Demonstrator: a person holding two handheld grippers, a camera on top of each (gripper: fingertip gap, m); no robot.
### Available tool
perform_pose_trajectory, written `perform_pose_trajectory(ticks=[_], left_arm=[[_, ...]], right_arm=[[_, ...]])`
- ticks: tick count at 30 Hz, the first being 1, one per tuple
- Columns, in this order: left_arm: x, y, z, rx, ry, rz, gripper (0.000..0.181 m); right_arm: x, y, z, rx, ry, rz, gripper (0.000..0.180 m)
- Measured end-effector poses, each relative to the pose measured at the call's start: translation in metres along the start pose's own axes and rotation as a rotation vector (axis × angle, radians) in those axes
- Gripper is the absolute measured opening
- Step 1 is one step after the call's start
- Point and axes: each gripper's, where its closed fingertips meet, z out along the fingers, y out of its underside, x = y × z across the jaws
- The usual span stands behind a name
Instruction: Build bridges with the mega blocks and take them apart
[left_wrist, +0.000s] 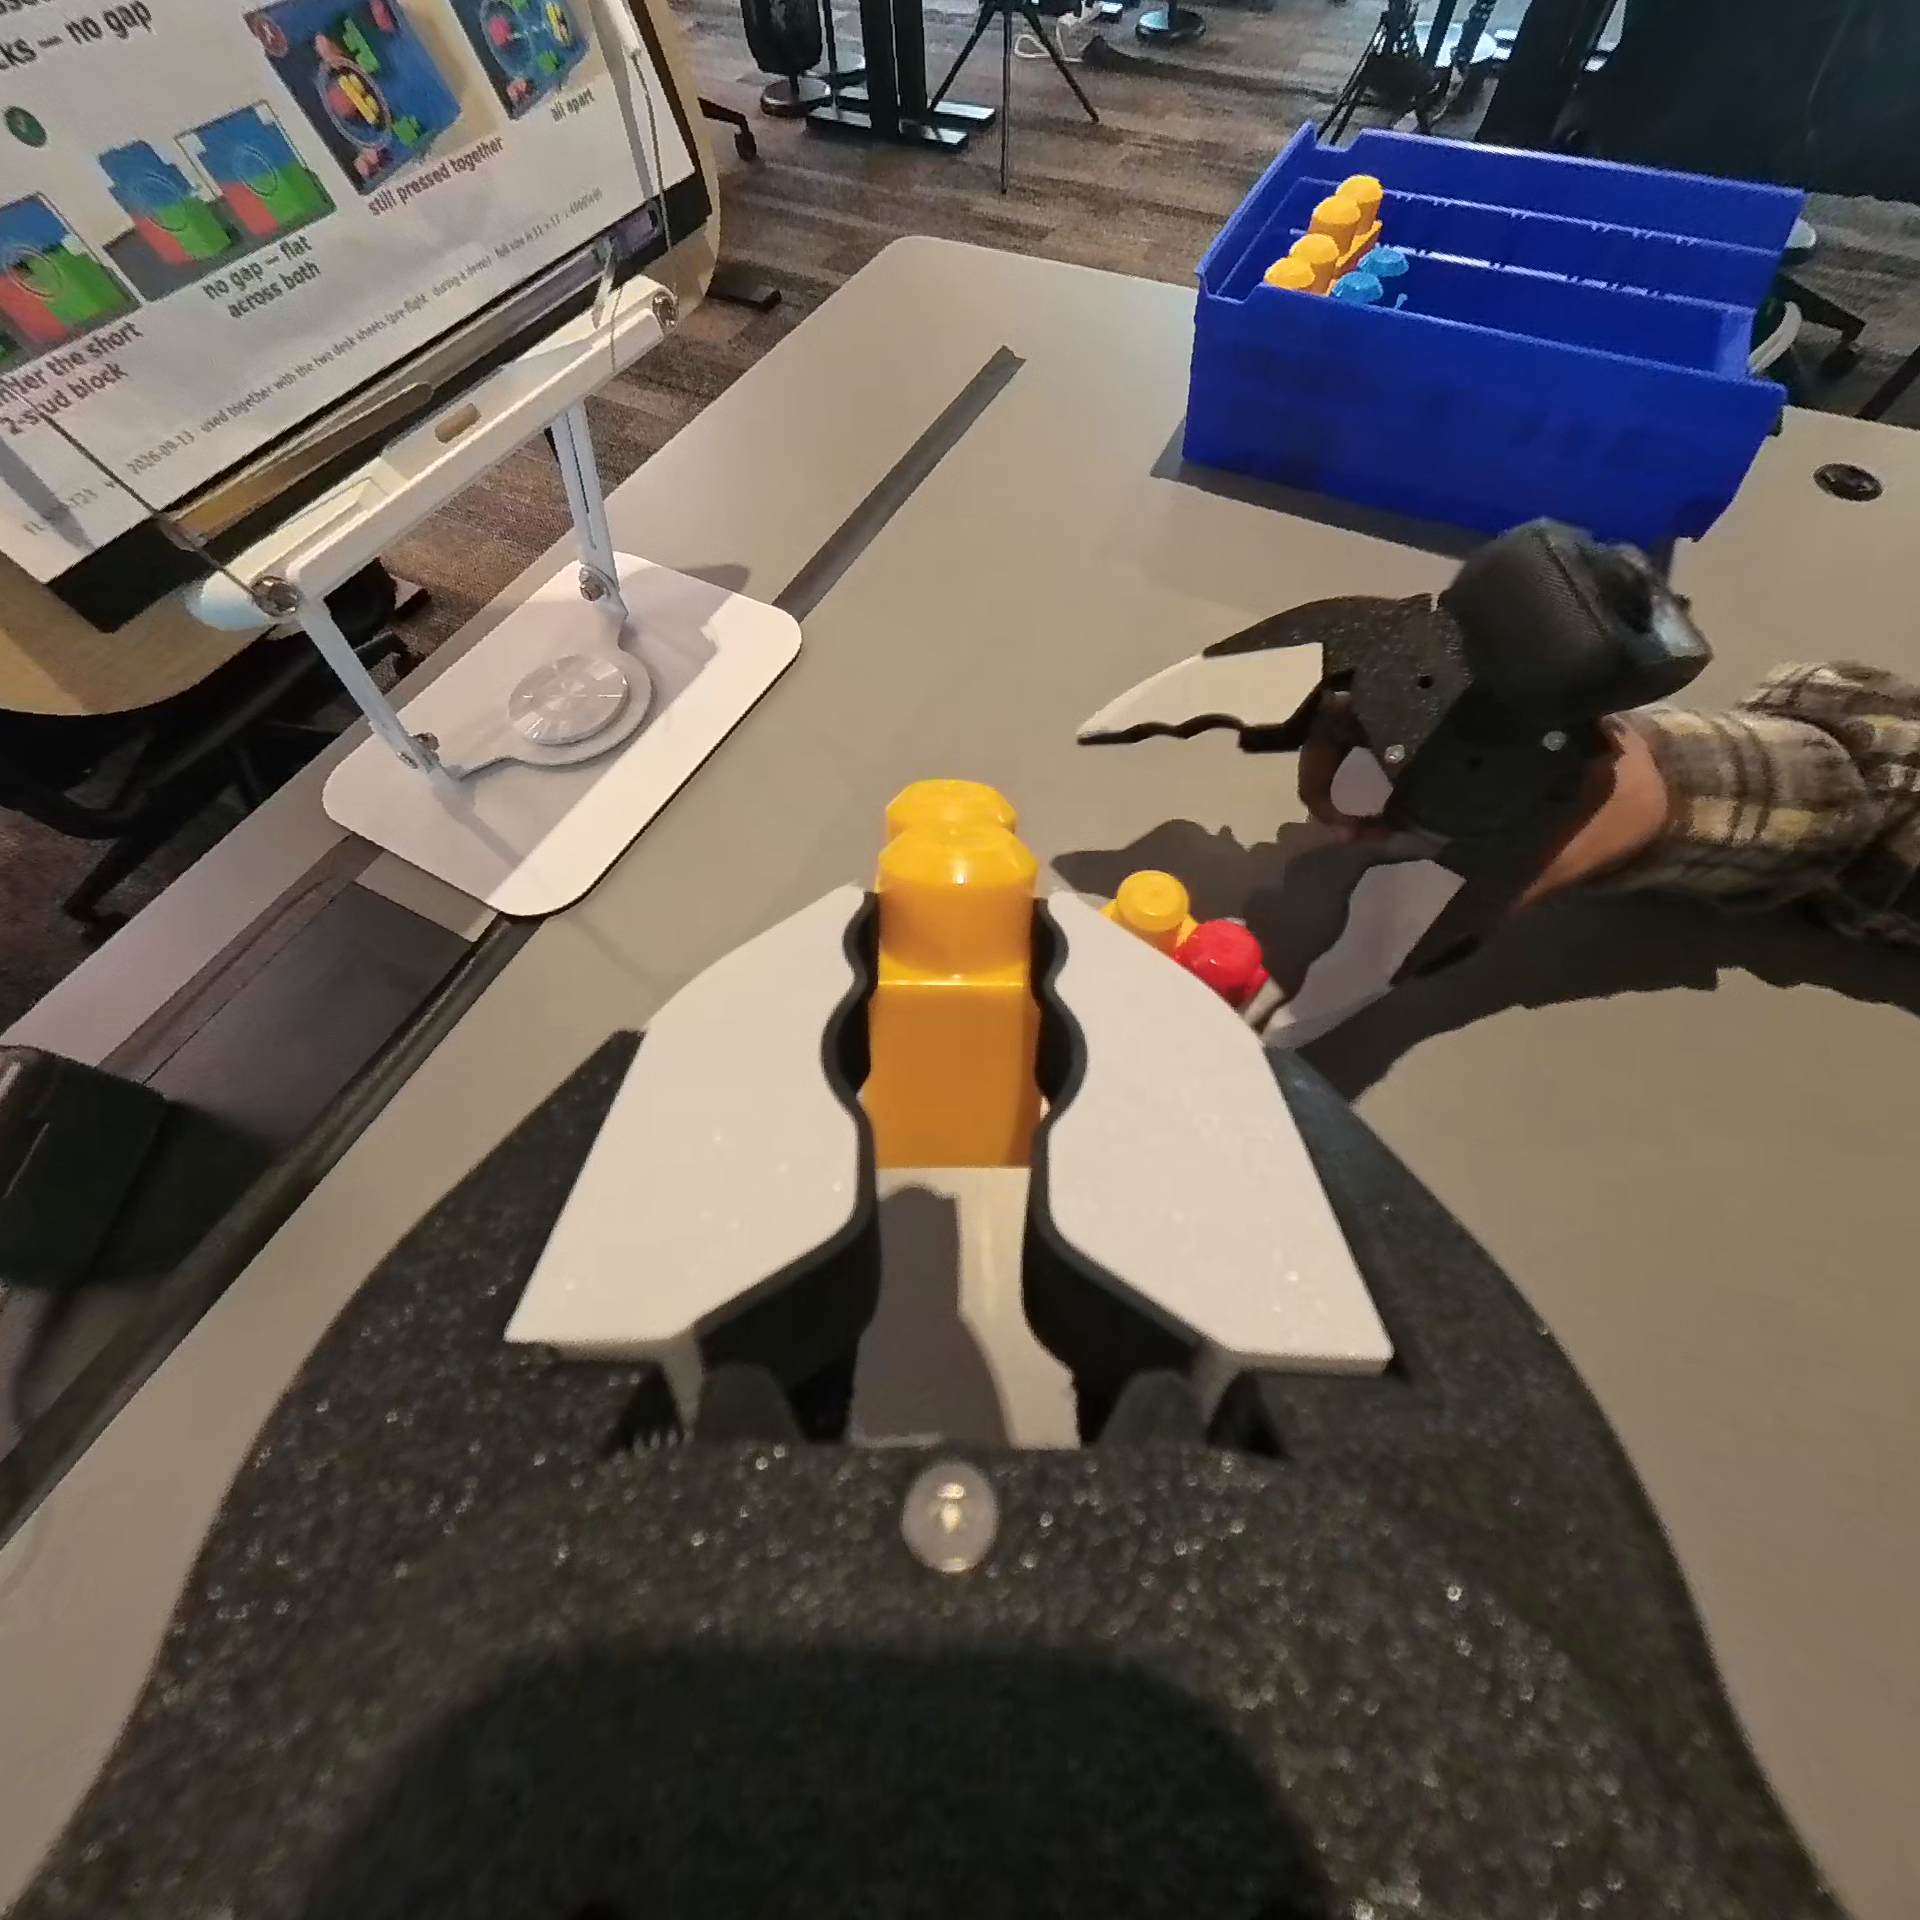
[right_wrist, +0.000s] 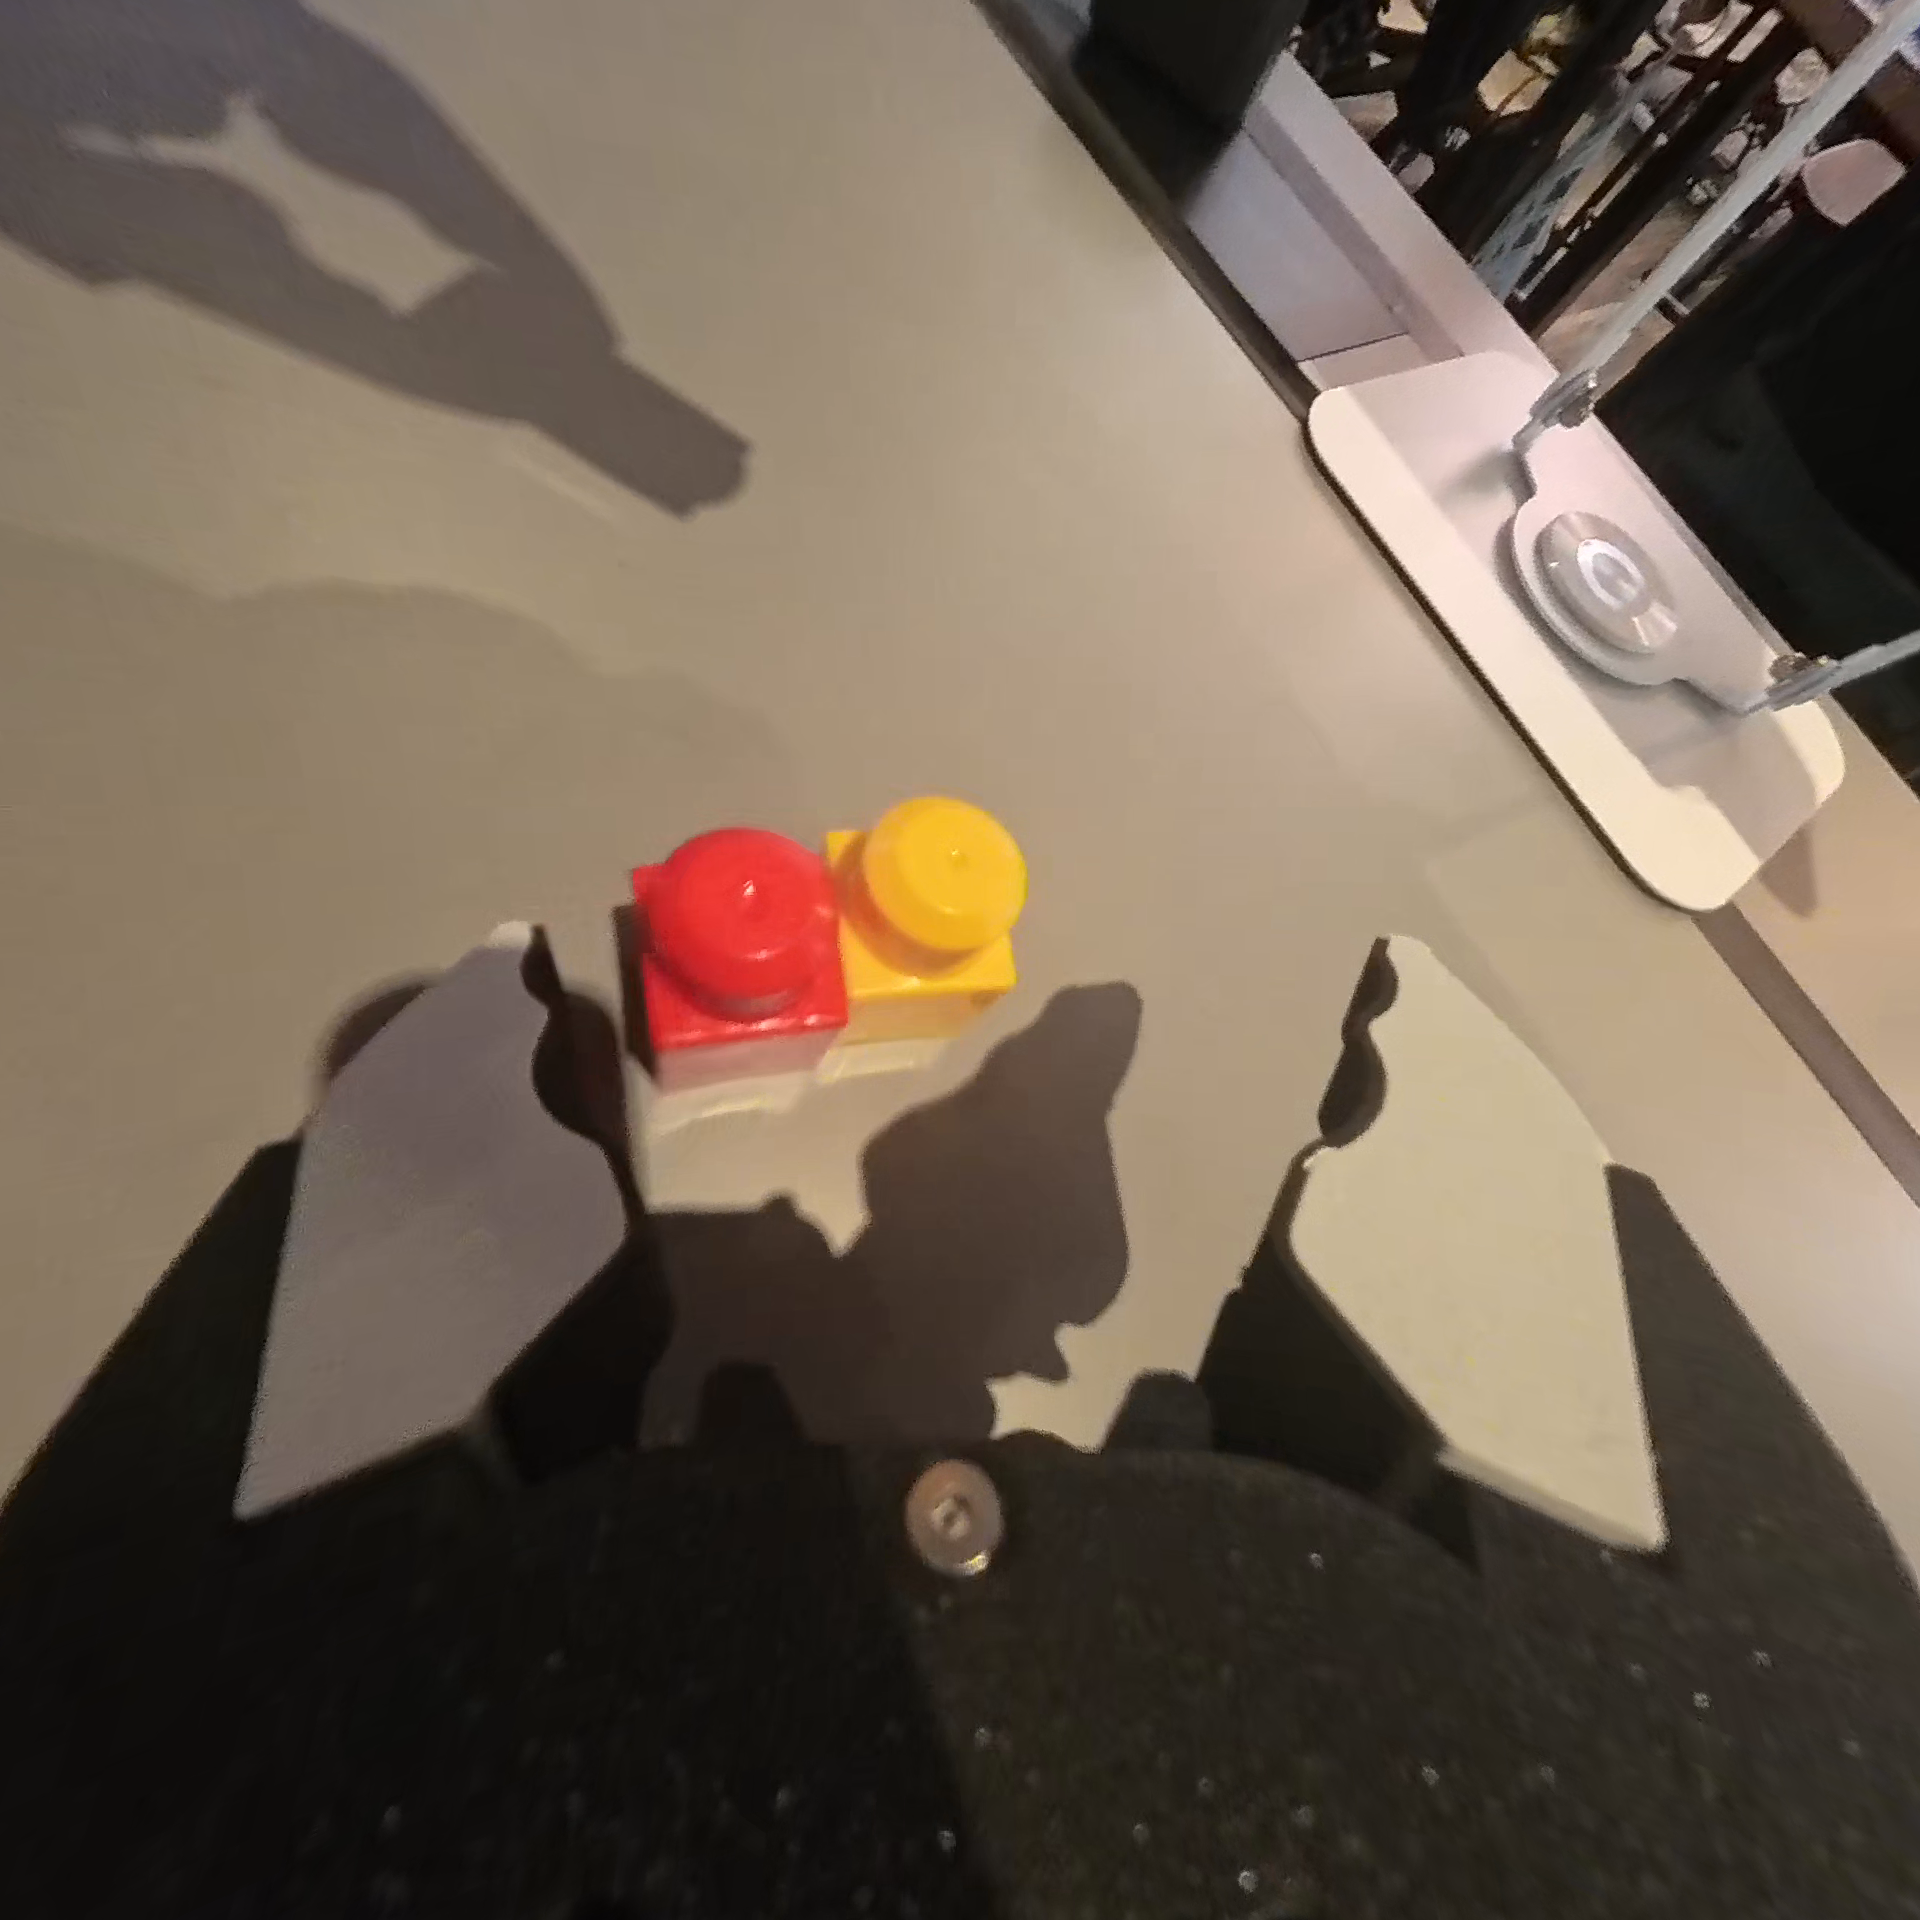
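Left claw, nearest the lens: clenched on a long yellow block, studs up, carried clear of the grey table, likely as the bridge's span. Right claw: released, jaws spread wide, poised just above a red single-stud block and yellow single-stud block standing touching, probably the piers. Blue bin at the far edge holds spare yellow and blue blocks; a white stand props an instruction sheet.

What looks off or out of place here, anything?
Nothing stands out. Left gripper is shut on a two-stud yellow block; right gripper hangs open over the red block and single-stud yellow block, side by side and upright on the table.
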Motion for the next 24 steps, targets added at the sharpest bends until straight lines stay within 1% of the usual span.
perform_pose_trajectory(ticks=[4, 9, 16, 24], left_arm=[[-0.002, -0.002, -0.003, 0.011, -0.004, -0.001, 0.028], [0.000, -0.002, -0.002, 0.009, -0.001, 0.002, 0.028], [0.001, -0.001, 0.000, 0.002, 0.001, 0.003, 0.028], [0.001, 0.000, 0.003, -0.005, 0.004, 0.003, 0.028]], right_arm=[[0.004, 0.018, -0.018, -0.007, 0.006, 0.000, 0.132], [0.031, 0.043, -0.017, -0.060, 0.070, 0.072, 0.133], [0.038, 0.035, -0.009, -0.040, 0.106, 0.103, 0.133], [0.037, 0.031, -0.006, -0.036, 0.099, 0.117, 0.133]])
